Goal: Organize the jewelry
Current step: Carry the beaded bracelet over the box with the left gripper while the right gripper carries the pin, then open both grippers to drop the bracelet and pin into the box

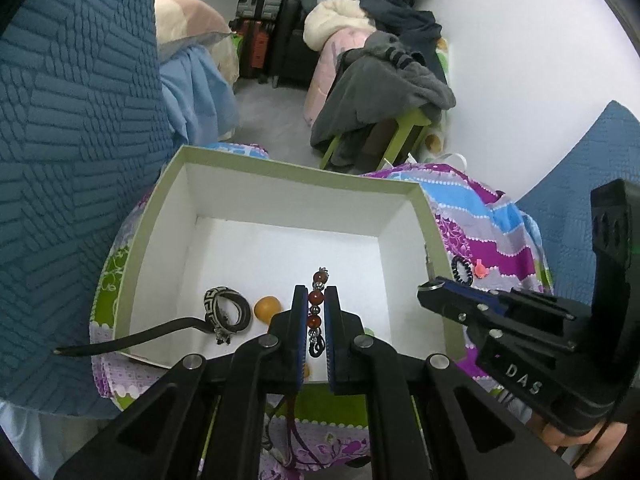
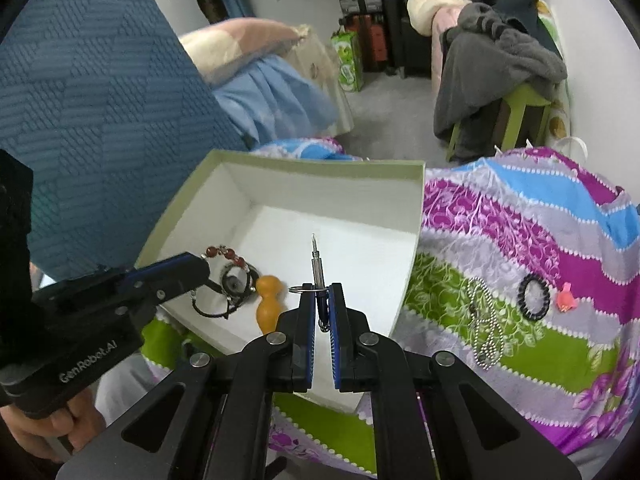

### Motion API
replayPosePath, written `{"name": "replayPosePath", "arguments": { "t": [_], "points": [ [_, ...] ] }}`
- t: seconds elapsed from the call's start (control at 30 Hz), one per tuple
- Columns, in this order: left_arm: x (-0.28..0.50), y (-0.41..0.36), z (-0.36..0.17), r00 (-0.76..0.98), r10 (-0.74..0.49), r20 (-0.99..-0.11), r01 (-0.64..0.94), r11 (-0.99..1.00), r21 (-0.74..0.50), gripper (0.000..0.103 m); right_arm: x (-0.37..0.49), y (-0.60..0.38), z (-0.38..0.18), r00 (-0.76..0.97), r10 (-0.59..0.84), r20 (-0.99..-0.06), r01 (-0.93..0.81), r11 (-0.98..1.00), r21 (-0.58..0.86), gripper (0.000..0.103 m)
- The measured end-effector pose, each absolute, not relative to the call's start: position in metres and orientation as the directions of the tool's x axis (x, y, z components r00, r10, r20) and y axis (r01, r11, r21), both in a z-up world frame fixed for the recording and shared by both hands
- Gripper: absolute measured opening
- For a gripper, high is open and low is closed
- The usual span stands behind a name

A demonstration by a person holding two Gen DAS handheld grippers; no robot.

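Observation:
My left gripper is shut on a bracelet of red-brown beads and holds it over the open box, which is white inside with a green rim. My right gripper is shut on a small silver pin pendant with a key ring, also over the box. On the box floor lie a black-and-white patterned band with a black cord and an orange gourd charm. The right gripper shows at the right of the left wrist view. The left gripper shows at the left of the right wrist view.
The box rests on a purple, blue and green patterned cloth. On the cloth to the right lie a silver ball chain, a black coil ring and a small pink piece. A blue quilted cover rises on the left.

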State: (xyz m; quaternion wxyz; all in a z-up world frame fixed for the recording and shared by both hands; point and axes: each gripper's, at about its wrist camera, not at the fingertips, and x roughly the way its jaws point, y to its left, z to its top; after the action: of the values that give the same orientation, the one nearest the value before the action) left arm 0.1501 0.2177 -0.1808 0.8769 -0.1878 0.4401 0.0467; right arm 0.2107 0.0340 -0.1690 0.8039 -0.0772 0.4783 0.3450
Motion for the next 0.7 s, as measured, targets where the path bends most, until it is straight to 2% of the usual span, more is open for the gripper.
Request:
{"name": "replayPosePath", "arguments": {
  "t": [0.17,0.27,0.3,0.33,0.43,0.47,0.5,0.57,0.7],
  "points": [
    [0.149,0.219,-0.183,0.610,-0.103,-0.786,-0.242,0.920,-0.309,0.006,0.211,0.035,-0.178,0.299,0.470,-0.830,-0.624,0.755,0.202,0.005],
    [0.146,0.219,-0.175,0.632,-0.098,-0.769,-0.244,0.917,-0.317,0.008,0.212,0.030,-0.171,0.311,0.480,-0.821,-0.621,0.756,0.207,0.009],
    [0.144,0.220,-0.173,0.636,-0.091,-0.767,-0.254,0.913,-0.319,0.008,0.213,0.029,-0.167,0.313,0.486,-0.816,-0.622,0.754,0.210,0.017],
    [0.144,0.221,-0.170,0.635,-0.088,-0.767,-0.266,0.908,-0.324,0.008,0.213,0.027,-0.164,0.315,0.491,-0.812,-0.623,0.752,0.213,0.029],
    [0.143,0.224,-0.162,0.637,-0.090,-0.766,-0.294,0.890,-0.350,0.011,0.215,0.019,-0.152,0.326,0.519,-0.790,-0.630,0.743,0.228,0.032],
    [0.142,0.223,-0.159,0.639,-0.086,-0.764,-0.299,0.888,-0.350,0.026,0.216,0.016,-0.147,0.335,0.521,-0.785,-0.631,0.742,0.224,0.032],
    [0.141,0.221,-0.154,0.644,-0.075,-0.761,-0.303,0.889,-0.344,0.050,0.217,0.013,-0.143,0.345,0.525,-0.778,-0.633,0.742,0.220,0.032],
    [0.136,0.215,-0.146,0.664,-0.053,-0.746,-0.298,0.896,-0.330,0.067,0.218,0.003,-0.131,0.374,0.537,-0.756,-0.640,0.739,0.208,0.032],
    [0.128,0.193,-0.131,0.686,-0.054,-0.725,-0.270,0.907,-0.323,0.067,0.224,-0.025,-0.112,0.417,0.556,-0.719,-0.632,0.746,0.210,0.033]
  ]
}}
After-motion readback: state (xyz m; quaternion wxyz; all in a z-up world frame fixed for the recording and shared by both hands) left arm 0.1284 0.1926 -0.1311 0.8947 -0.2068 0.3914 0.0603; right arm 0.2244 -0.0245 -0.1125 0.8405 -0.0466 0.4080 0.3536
